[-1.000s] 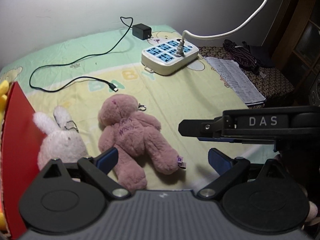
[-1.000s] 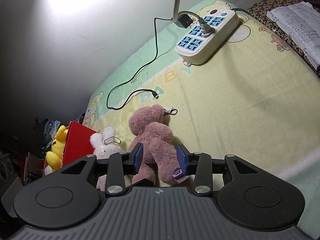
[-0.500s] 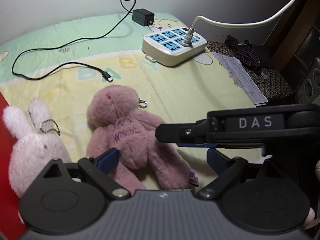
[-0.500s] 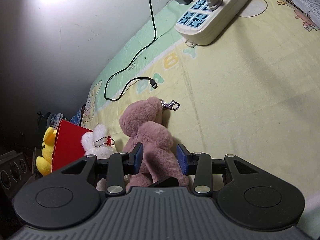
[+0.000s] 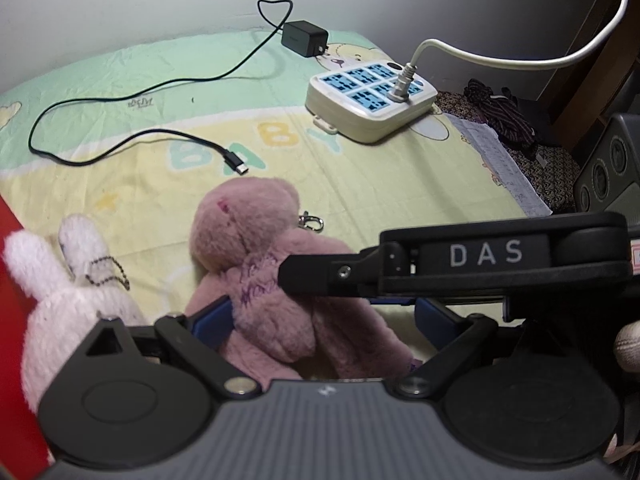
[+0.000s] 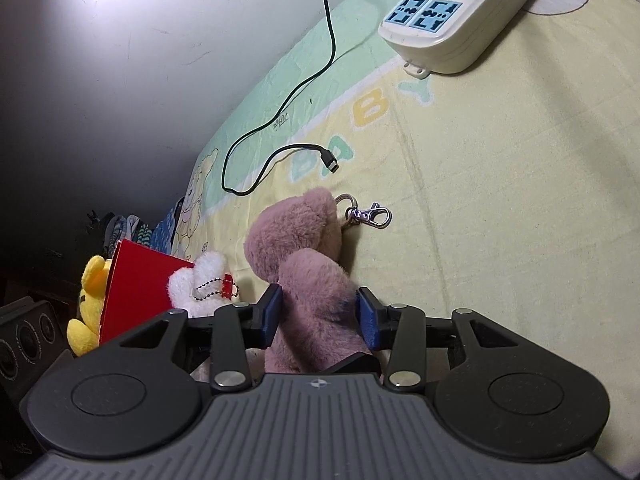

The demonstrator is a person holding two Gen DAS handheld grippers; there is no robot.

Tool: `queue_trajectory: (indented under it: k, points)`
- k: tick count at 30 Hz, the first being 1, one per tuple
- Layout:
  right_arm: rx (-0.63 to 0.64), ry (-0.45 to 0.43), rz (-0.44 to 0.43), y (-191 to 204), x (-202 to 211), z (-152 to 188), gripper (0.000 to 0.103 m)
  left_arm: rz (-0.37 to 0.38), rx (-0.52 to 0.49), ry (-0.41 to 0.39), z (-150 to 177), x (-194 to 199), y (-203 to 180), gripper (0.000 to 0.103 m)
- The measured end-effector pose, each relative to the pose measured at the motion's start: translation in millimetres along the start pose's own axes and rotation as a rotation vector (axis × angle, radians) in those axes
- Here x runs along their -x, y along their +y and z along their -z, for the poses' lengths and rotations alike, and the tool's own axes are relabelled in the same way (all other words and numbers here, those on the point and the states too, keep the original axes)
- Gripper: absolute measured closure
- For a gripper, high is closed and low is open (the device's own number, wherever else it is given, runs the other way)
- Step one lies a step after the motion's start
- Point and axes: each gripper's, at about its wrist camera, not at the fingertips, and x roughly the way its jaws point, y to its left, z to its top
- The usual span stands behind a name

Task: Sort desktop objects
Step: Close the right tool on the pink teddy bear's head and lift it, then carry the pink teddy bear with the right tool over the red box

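A pink plush bear (image 5: 248,224) lies on the yellow and green baby sheet (image 5: 400,184), with a metal clasp (image 6: 368,216) at its head. My right gripper (image 6: 319,316) is partly open and straddles the bear's body, its blue pads (image 6: 272,312) against the fur on both sides. In the left wrist view its black finger (image 5: 340,272) reaches over the bear's chest from the right. My left gripper (image 5: 324,320) stands wide open just in front of the bear's lower body, holding nothing. A white plush bunny (image 5: 60,308) lies to the bear's left.
A red box (image 6: 140,280) stands by the bunny, with a yellow plush (image 6: 90,300) behind it. A black charger cable (image 5: 236,160) and adapter (image 5: 304,38) lie further back, near a white power strip (image 5: 368,100). Papers (image 5: 504,164) and a speaker (image 5: 612,160) are to the right.
Both grippers have moved forward toward the pink bear. The right gripper's pads now sit on either side of its body, with the gap between them unchanged. The bear has not moved.
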Motion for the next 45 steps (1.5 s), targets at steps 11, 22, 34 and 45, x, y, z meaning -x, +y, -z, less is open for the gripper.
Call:
queue_trajectory:
  k: [11,22,34,45]
  points:
    - [-0.036,0.027,-0.036,-4.8,12.6,4.3,0.074,0.055,0.001,0.013,1.1,3.2,-5.0,0.004]
    - [-0.12,0.021,0.002,-18.5,55.9,29.6,0.077,0.168,-0.04,0.057,19.3,15.1,-39.9,0.004]
    - [-0.164,-0.071,0.018,-7.2,113.7,80.1,0.078,0.265,-0.139,0.038,47.2,60.5,-78.2,0.004]
    - [-0.099,-0.177,-0.004,40.2,145.8,113.0,0.078,0.302,-0.203,-0.089,60.9,127.4,-80.1,0.004]
